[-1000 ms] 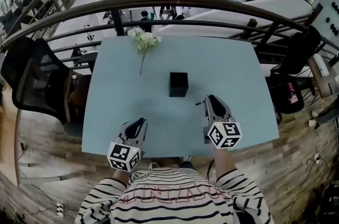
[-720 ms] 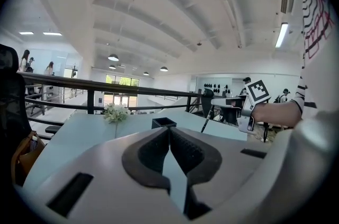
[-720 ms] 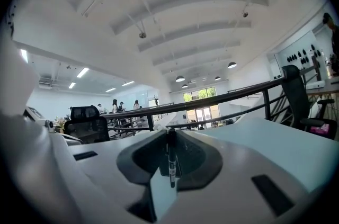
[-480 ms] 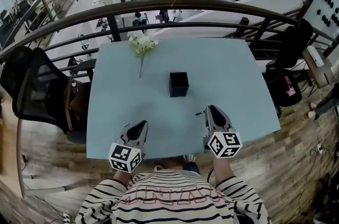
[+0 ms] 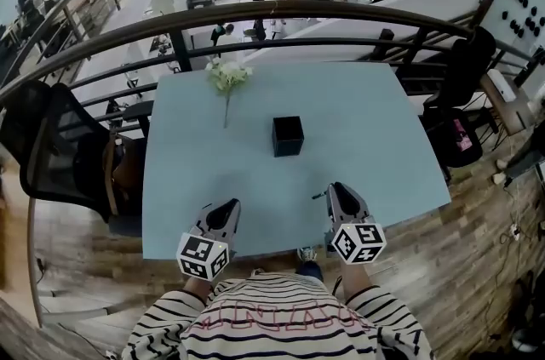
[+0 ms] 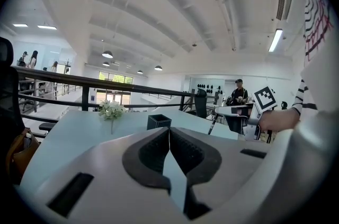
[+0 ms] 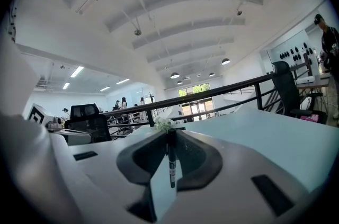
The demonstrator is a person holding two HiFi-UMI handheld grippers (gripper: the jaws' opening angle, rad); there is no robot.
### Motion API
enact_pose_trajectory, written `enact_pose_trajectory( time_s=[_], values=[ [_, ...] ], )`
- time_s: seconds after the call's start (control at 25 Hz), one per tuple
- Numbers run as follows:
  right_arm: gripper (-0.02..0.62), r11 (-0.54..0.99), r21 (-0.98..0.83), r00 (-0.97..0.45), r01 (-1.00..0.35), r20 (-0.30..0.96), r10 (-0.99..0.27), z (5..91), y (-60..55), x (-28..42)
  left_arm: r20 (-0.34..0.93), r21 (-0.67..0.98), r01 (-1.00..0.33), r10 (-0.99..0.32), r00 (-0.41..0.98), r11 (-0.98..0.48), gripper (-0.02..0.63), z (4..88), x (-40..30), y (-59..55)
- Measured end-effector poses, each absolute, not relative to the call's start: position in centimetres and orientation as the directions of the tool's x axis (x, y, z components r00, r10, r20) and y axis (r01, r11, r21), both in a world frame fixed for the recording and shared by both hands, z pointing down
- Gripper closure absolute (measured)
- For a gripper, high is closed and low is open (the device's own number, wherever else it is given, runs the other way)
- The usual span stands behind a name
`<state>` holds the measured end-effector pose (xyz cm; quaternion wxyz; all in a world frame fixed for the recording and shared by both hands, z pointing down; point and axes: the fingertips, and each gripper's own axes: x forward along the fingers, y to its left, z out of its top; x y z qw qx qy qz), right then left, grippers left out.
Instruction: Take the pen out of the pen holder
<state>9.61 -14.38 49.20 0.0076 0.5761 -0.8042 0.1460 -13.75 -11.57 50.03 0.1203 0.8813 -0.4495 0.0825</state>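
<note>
The black square pen holder (image 5: 288, 135) stands upright at the middle of the light blue table (image 5: 375, 120); in the left gripper view the holder (image 6: 159, 121) sits just ahead. My right gripper (image 5: 335, 191) hovers over the table's near edge, shut on a black pen (image 7: 171, 164) that runs upright between its pads. In the head view the pen (image 5: 319, 195) pokes out to the left of the jaws. My left gripper (image 5: 230, 207) is at the near left edge, shut with nothing between its pads (image 6: 183, 151).
A sprig of white flowers (image 5: 226, 77) lies at the table's far left. A dark railing (image 5: 281, 14) runs behind the table. Black chairs stand to the left (image 5: 60, 145) and right (image 5: 464, 77). A person's striped sleeves (image 5: 281, 320) are at the near side.
My right gripper has drawn back from the pen holder toward the near table edge with the pen in it. The left gripper has stayed in place.
</note>
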Motion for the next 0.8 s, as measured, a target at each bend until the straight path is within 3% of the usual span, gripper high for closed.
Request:
enact_pose_trajectory(
  time_s=[0.8],
  values=[
    [0.529, 0.286, -0.225, -0.338, -0.932, 0.245, -0.909, 51.4, -12.0, 8.3, 0.263, 0.146, -0.801, -0.758, 0.597, -0.58, 0.578, 50.7, -13.9, -10.5]
  ],
)
